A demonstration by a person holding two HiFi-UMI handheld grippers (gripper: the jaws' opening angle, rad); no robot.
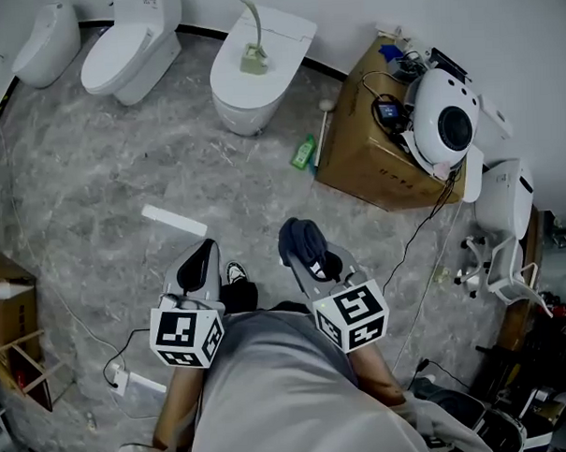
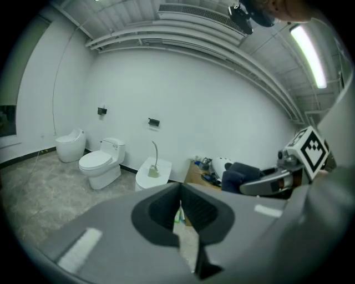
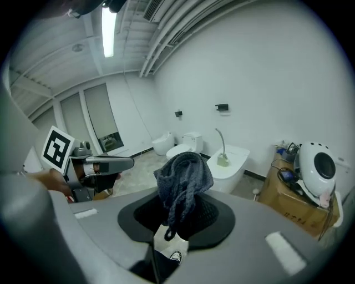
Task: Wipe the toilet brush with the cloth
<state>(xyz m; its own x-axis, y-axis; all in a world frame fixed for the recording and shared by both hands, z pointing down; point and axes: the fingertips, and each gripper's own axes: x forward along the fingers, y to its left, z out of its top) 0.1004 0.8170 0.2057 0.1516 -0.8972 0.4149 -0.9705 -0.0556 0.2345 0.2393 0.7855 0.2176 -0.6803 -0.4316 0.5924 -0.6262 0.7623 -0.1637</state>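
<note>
The right gripper is gripping a dark cloth that is bunching up above its jaws, while the left gripper beside it is holding its jaws together on nothing. The toilet brush is standing in its holder on a closed toilet lid at the far side, well apart from both grippers.

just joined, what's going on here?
A person holds a gripper in each hand. The right gripper is shut on a dark cloth that bunches up above its jaws. The left gripper is shut and empty. The toilet brush stands in its holder on a closed toilet ahead, untouched; wiping has not started.
</note>
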